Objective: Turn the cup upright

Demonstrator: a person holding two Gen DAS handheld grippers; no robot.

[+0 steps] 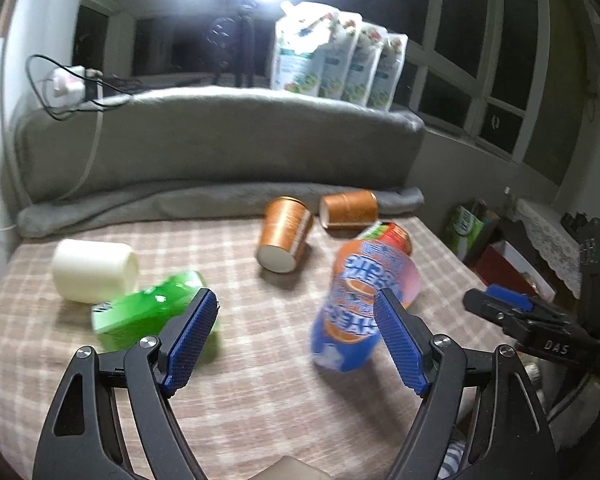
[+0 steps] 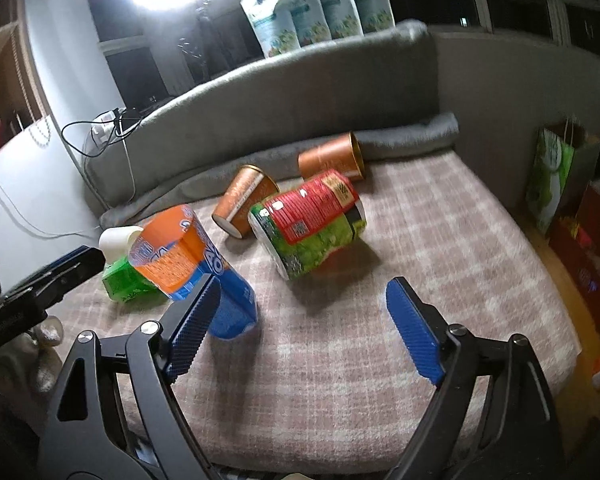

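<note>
A blue and orange printed cup (image 1: 356, 304) stands tilted on the checked cloth (image 1: 240, 400), blue end down, blurred; it also shows in the right wrist view (image 2: 192, 268). My left gripper (image 1: 296, 336) is open and empty, its right finger (image 1: 396, 332) in front of the cup's edge. My right gripper (image 2: 300, 328) is open and empty, its left finger (image 2: 192, 328) in front of the cup's blue end. The right gripper also shows in the left wrist view (image 1: 504, 304), right of the cup.
Lying on the cloth are a white cup (image 1: 94, 272), a green carton (image 1: 156, 312), two brown cups (image 1: 286, 234) (image 1: 350, 208) and a red and green cup (image 2: 308, 224). A grey cushion (image 1: 220, 140) lines the back. Bags and boxes (image 2: 552, 176) stand beyond the right edge.
</note>
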